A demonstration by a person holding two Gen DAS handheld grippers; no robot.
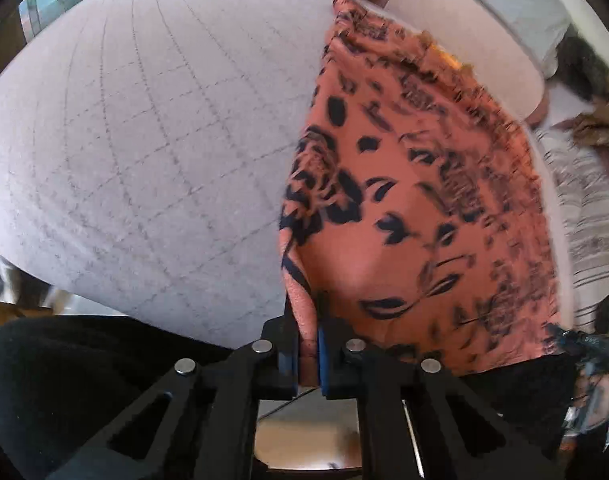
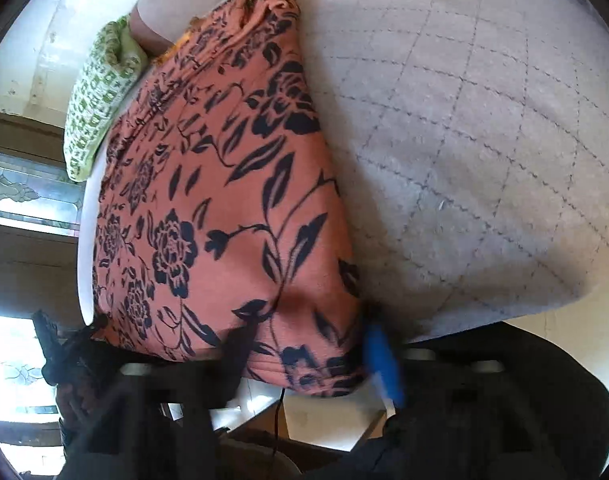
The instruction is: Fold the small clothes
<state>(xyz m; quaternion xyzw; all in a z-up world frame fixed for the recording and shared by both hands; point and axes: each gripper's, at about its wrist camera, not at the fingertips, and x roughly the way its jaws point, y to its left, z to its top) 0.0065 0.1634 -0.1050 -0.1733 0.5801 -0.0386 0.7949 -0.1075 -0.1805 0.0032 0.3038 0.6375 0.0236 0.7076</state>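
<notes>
Both tongs, left (image 1: 306,356) and right (image 2: 304,364), you're clamping shut on soft orange floral cloth (image 2: 208,200), draping over quilted grey tabletop pad (image 1: 144,140).

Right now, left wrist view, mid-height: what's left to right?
Grey quilted cover → orange floral garment, its near edge pinched in the left tongs → striped fabric at the right edge.

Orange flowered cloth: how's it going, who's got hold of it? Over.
Left gripper shut on orange cloth, near edge. Right gripper shut on same cloth, its view blurred. Cloth draped on quilted pad. Green patterned fabric beyond it, not in the way.
</notes>
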